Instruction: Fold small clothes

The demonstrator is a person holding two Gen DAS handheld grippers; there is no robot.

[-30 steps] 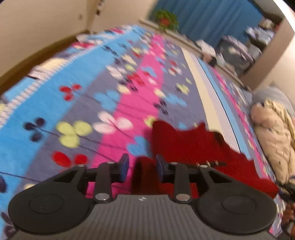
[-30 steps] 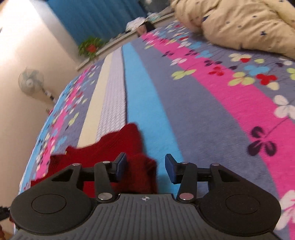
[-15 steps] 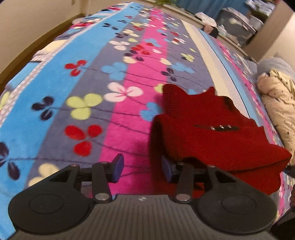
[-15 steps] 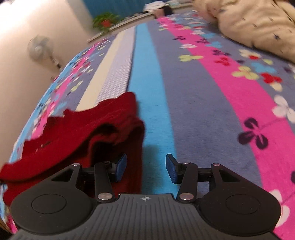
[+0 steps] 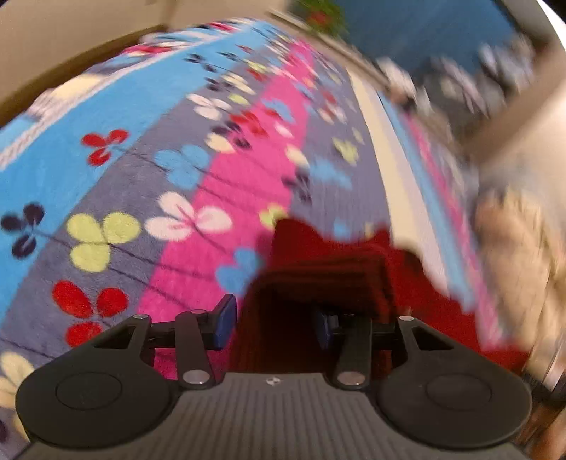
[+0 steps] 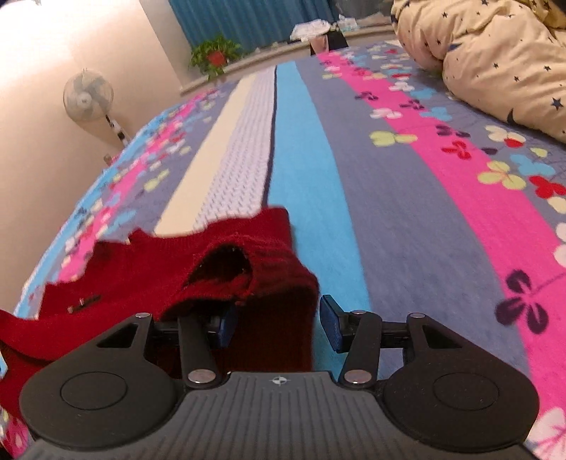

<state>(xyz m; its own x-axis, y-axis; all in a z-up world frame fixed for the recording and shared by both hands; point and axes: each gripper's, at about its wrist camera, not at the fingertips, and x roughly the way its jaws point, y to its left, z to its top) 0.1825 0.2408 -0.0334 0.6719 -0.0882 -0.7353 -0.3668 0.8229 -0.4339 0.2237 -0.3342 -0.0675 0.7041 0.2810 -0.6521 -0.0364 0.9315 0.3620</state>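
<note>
A small dark red knitted garment [image 6: 148, 269] lies folded over on the flowered bedspread [image 6: 389, 212]; an armhole [image 6: 223, 262] gapes on top. My right gripper [image 6: 277, 323] straddles its right folded edge. The jaws are opening, and a gap shows between the cloth and the right pad. In the blurred left wrist view the same red garment [image 5: 300, 244] runs from the middle to the lower right. My left gripper [image 5: 274, 325] is open around its left folded edge, with cloth between the pads but not pinched.
A rumpled beige duvet with dark stars [image 6: 495, 53] lies on the bed's right side. Past the far edge are a standing fan [image 6: 88, 93], a potted plant [image 6: 214, 56] and blue curtains [image 6: 247, 17]. A wall runs along the bed's left side.
The left jaws let go of the red fold and spread wider, then moved back over the garment's edge. The right gripper slid left, so the folded edge now sits between its jaws.
</note>
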